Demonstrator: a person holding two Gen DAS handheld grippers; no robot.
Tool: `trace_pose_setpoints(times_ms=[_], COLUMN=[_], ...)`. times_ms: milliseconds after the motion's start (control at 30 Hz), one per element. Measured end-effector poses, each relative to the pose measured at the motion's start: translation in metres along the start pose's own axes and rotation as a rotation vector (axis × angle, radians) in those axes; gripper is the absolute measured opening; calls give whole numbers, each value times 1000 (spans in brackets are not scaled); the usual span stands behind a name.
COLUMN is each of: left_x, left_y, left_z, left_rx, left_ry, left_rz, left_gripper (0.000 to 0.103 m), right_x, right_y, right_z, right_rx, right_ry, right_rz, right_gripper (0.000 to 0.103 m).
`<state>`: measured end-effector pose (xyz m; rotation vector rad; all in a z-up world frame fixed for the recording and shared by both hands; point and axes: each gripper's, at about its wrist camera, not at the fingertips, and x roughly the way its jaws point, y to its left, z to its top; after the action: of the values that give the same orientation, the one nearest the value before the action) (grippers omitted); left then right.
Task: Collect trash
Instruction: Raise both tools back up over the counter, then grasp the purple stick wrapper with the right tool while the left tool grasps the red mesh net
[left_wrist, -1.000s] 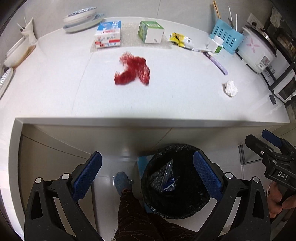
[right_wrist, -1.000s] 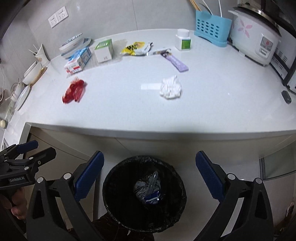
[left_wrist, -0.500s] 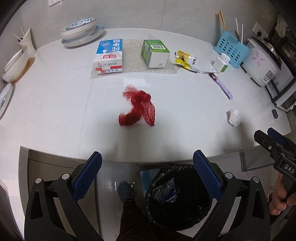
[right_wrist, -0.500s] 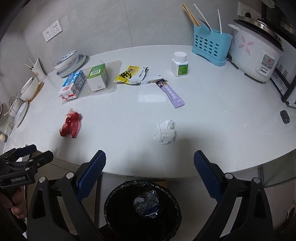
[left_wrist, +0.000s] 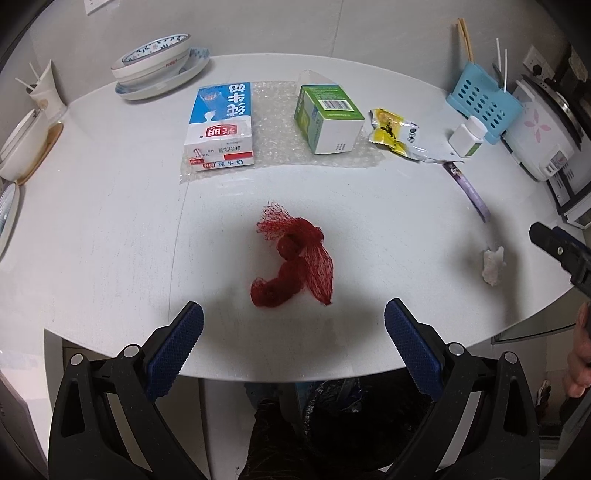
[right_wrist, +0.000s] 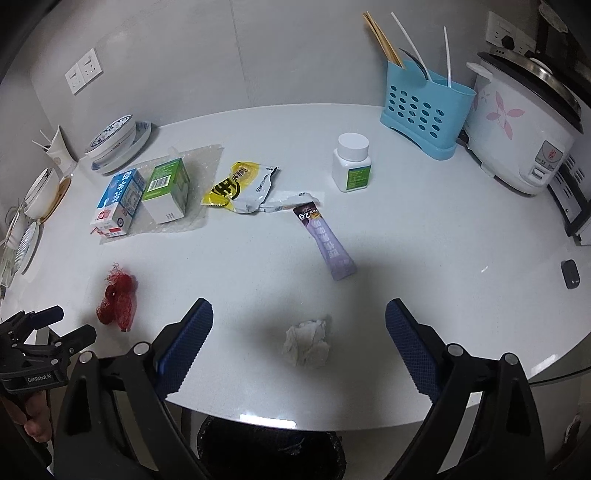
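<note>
A red mesh net (left_wrist: 293, 264) lies on the white counter just ahead of my open, empty left gripper (left_wrist: 293, 325); it also shows in the right wrist view (right_wrist: 117, 299). A crumpled white tissue (right_wrist: 306, 341) lies between the fingers of my open, empty right gripper (right_wrist: 299, 332), close to the counter's front edge; it also shows in the left wrist view (left_wrist: 493, 264). Further back lie a purple sachet (right_wrist: 327, 243) and a yellow snack wrapper (right_wrist: 240, 186). A black-lined trash bin (right_wrist: 273, 450) stands on the floor under the counter edge.
At the back are a milk carton (left_wrist: 221, 125) and a green box (left_wrist: 327, 118) on bubble wrap, stacked bowls (left_wrist: 159, 64), a white pill bottle (right_wrist: 351, 162), a blue utensil caddy (right_wrist: 424, 107) and a rice cooker (right_wrist: 524, 125). A small black object (right_wrist: 569, 273) lies at the right.
Both grippers have risen and moved forward from over the bin to over the counter. The net and the tissue now lie close in front of the fingers. Both stay open.
</note>
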<state>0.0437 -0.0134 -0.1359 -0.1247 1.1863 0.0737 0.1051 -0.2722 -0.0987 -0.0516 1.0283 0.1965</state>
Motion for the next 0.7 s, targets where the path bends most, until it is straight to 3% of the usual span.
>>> trace_pose_setpoints(times_ms=[200, 700], left_x=[20, 61], left_y=[5, 17], left_z=[12, 27], left_rx=[3, 18], left_ry=[36, 135], left_rz=[14, 22], left_gripper=[96, 87], right_x=[28, 89], right_y=[-7, -17], right_z=[29, 71], right_rx=[-3, -11], right_ry=[35, 159], right_rz=[-8, 19], right_gripper=[87, 65])
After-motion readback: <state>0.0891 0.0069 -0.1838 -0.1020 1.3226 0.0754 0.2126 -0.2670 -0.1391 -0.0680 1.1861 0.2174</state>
